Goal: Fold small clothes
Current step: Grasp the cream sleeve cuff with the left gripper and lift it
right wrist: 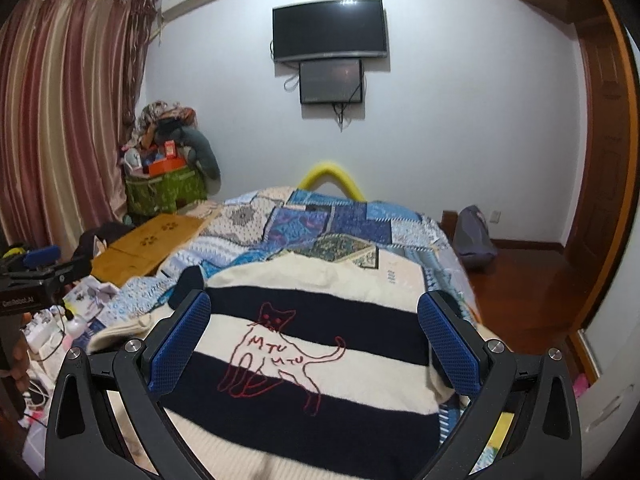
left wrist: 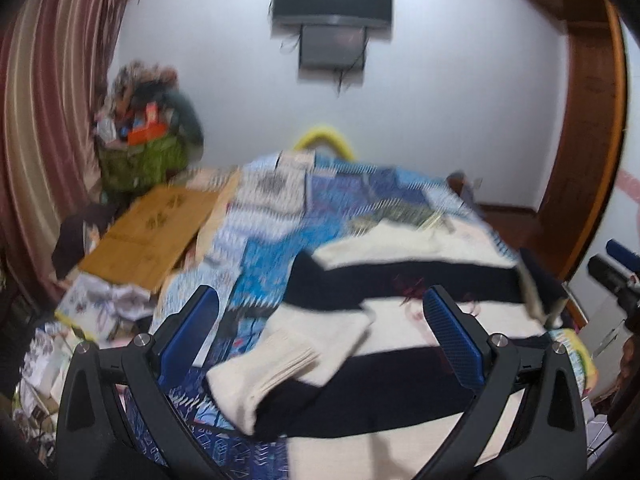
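Observation:
A cream and navy striped sweater [right wrist: 320, 320] with a red cat outline lies spread on the bed's patchwork quilt [right wrist: 328, 224]. In the left wrist view the sweater [left wrist: 420, 280] has its cream sleeve [left wrist: 292, 352] folded across the stripes. My left gripper [left wrist: 320, 340] is open and empty, hovering over that sleeve. My right gripper [right wrist: 316, 344] is open and empty above the sweater's middle. The left gripper also shows at the left edge of the right wrist view [right wrist: 40, 264]. The right gripper shows at the right edge of the left wrist view [left wrist: 616, 268].
A wooden lap tray [right wrist: 148, 244] lies on the bed's left side. A green bag piled with clutter [right wrist: 164, 184] stands by the striped curtain [right wrist: 60, 120]. A TV [right wrist: 330, 28] hangs on the far wall. Wooden floor and a door [right wrist: 600, 200] are to the right.

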